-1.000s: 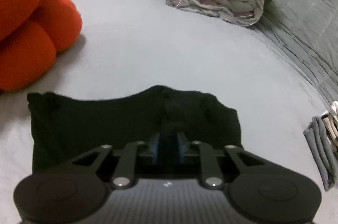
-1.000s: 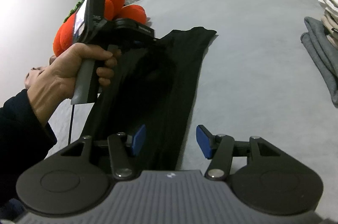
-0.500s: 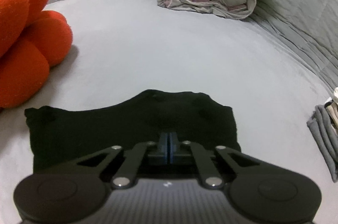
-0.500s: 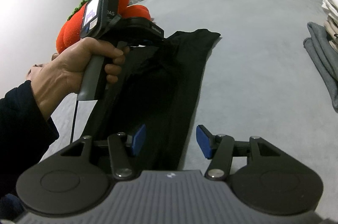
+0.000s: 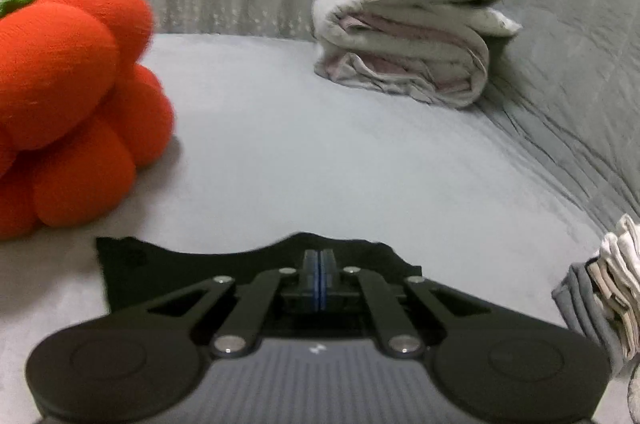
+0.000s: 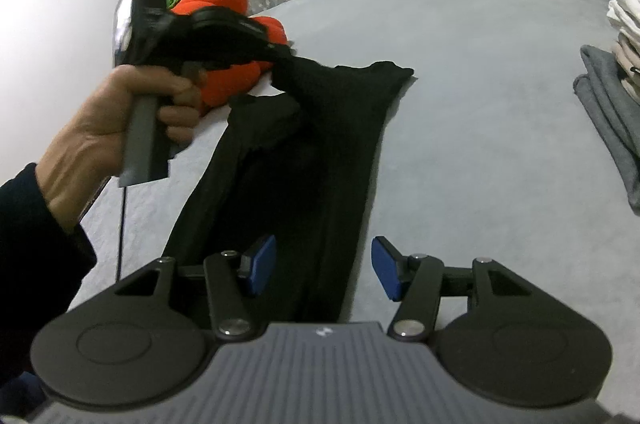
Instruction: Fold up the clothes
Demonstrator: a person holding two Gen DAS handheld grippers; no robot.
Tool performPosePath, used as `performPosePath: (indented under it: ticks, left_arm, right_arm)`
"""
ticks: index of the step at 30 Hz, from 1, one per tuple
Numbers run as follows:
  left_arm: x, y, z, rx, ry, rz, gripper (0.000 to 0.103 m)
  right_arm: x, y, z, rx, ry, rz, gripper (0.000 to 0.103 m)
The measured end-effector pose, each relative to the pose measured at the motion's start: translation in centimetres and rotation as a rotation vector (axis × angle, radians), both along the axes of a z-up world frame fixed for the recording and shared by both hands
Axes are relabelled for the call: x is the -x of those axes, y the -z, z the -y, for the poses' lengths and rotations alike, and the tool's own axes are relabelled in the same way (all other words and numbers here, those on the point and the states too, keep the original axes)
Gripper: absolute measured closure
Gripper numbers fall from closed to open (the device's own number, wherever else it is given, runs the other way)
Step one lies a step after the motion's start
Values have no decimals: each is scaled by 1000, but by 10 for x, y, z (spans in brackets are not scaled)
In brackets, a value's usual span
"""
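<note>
A long black garment (image 6: 304, 159) lies lengthwise on the grey bed, its far end raised off the sheet. My left gripper (image 5: 319, 264) is shut on that far edge of the black garment (image 5: 168, 264), which hangs in a peak from its tips in the right wrist view. A person's hand (image 6: 132, 111) holds the left gripper (image 6: 280, 57) there. My right gripper (image 6: 323, 270) stands open low over the near end of the garment, its blue pads (image 6: 262, 264) apart with cloth below them.
An orange plush cushion (image 5: 68, 111) sits left of the garment. A folded quilt with a purple pillow (image 5: 416, 47) lies at the far side. A stack of folded clothes (image 6: 616, 63) rests on the right. Grey sheet (image 6: 480, 127) stretches between.
The left gripper closed on the garment's far edge, then rose, lifting that edge off the bed. The right gripper stayed still and open.
</note>
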State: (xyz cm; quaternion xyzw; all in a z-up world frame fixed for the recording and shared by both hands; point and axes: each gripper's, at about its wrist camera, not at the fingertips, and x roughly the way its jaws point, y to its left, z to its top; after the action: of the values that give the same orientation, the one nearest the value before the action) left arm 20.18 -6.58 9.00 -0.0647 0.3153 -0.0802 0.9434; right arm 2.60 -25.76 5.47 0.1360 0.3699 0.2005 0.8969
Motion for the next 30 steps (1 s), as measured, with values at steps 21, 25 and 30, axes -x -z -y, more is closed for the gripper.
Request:
performPosePath:
  ticks: [21, 25, 30]
  left_arm:
    - [-45, 55, -20, -62, -26, -137, 65]
    - [-50, 65, 0, -136, 2, -164, 99]
    - [-39, 50, -8, -116, -52, -95, 100]
  right_arm:
    - [-5, 9, -5, 45, -12, -33, 45]
    - [-5, 9, -2, 47, -10, -34, 45]
    - [-5, 9, 1, 46, -10, -33, 45]
